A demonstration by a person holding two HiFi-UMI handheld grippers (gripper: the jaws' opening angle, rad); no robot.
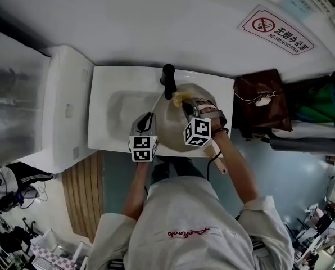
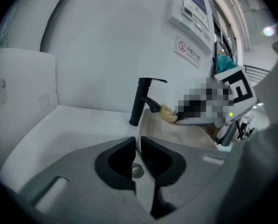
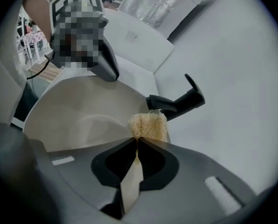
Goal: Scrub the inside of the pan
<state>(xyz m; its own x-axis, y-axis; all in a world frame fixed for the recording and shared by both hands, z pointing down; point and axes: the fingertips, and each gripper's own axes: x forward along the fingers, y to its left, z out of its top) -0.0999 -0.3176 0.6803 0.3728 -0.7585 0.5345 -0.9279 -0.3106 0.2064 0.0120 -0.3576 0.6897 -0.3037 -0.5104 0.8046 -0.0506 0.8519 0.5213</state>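
Note:
A beige pan [image 1: 168, 127] stands tilted in the white sink [image 1: 114, 108], its inside facing the black tap [image 1: 168, 81]. My left gripper [image 1: 147, 119] is shut on the pan's near rim; in the left gripper view the rim's thin edge [image 2: 138, 133] runs in between the closed jaws of the left gripper [image 2: 139, 146]. My right gripper [image 1: 188, 107] is shut on a yellow sponge [image 3: 148, 125], with the right gripper [image 3: 137, 139] pressing it against the pan's inner wall [image 3: 78, 118] just below the tap's spout [image 3: 174, 102]. The left gripper view shows the sponge [image 2: 167, 114] beside the tap [image 2: 141, 101].
A white cabinet [image 1: 66, 108] adjoins the sink on the left. A brown bag [image 1: 263, 103] sits right of the sink. On the wall behind hangs a no-smoking sign [image 1: 277, 31]. A wooden slat mat [image 1: 83, 190] lies on the floor at lower left.

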